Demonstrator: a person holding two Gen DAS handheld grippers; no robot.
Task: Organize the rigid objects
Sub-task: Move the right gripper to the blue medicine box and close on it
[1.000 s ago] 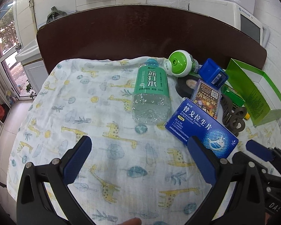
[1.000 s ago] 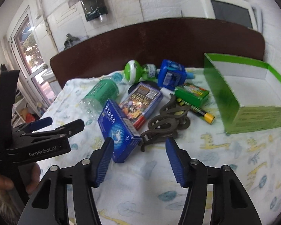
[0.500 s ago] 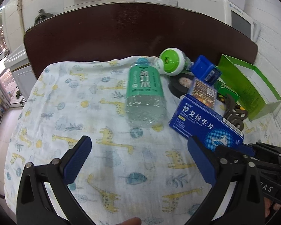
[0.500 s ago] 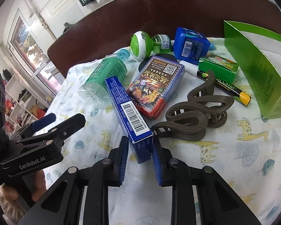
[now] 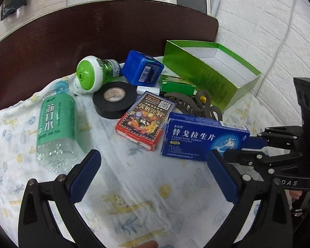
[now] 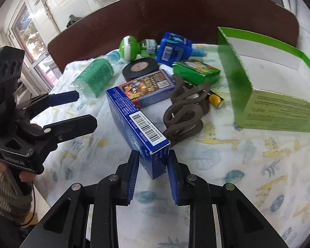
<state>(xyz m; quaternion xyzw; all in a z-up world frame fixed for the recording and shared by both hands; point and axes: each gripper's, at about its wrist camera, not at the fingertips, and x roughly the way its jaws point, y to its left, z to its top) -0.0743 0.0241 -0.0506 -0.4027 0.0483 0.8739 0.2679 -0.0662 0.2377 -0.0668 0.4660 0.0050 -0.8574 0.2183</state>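
My right gripper (image 6: 153, 161) is shut on the near end of a blue medicine box (image 6: 134, 122), lifted off the cloth; the box also shows in the left wrist view (image 5: 202, 137). My left gripper (image 5: 153, 173) is open and empty over bare cloth, left of the box. Behind the box lie a card pack (image 5: 146, 117), a brown hair claw (image 6: 186, 111), black tape (image 5: 113, 99), a green bottle (image 5: 55, 122), a green-capped jar (image 5: 90, 76), a blue cube (image 5: 142, 69), a small green box (image 6: 196, 71) and a yellow-tipped pen (image 6: 215, 100).
An open green carton (image 6: 258, 82) stands at the right, its inside white. The giraffe-print cloth (image 5: 134, 196) covers a dark round table (image 5: 72, 37). A white brick wall (image 5: 268, 31) is close on the right. The left gripper's body (image 6: 20, 124) is at the left.
My right gripper has closed on the blue medicine box and lifted its near end. My left gripper has swung right toward the pile, still open.
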